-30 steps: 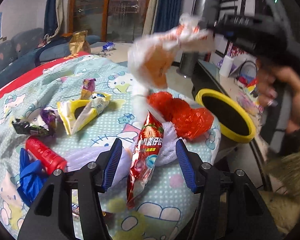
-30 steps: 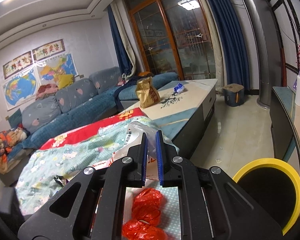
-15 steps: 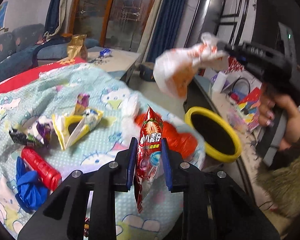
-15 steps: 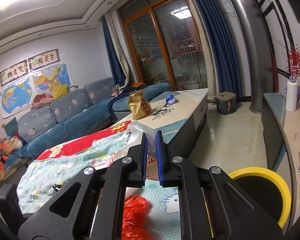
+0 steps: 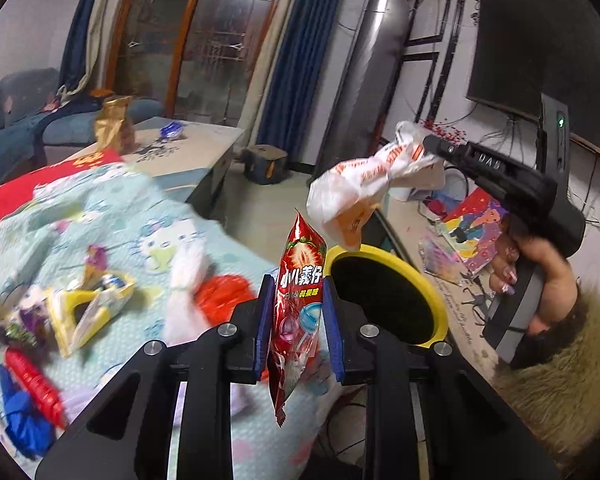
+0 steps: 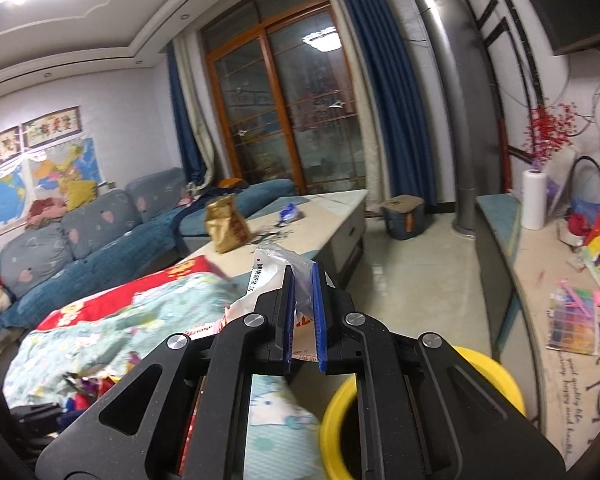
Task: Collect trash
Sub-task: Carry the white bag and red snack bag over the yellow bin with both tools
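Nearest us, our left gripper [image 5: 296,312] pinches a red packet [image 5: 298,300], held upright just short of the bin [image 5: 436,300]. Our right gripper [image 6: 303,312], pads pressed together, clamps a white bag [image 5: 364,188] that hangs above the bin's far rim. Left of the bin, loose wrappers [image 5: 88,308] lie on the cloth [image 5: 140,220]. Beyond the bin, a sofa [image 6: 92,240].

Glossy red foil snack packet [image 5: 298,304]; thin crinkled white plastic bag [image 5: 364,184]; smooth yellow plastic bin rim [image 5: 432,292]; soft printed cotton-like cloth [image 5: 112,216] left.

Right hand-held gripper [image 6: 303,312] clamps a white plastic bag [image 6: 276,280] above yellow bin [image 6: 496,372].
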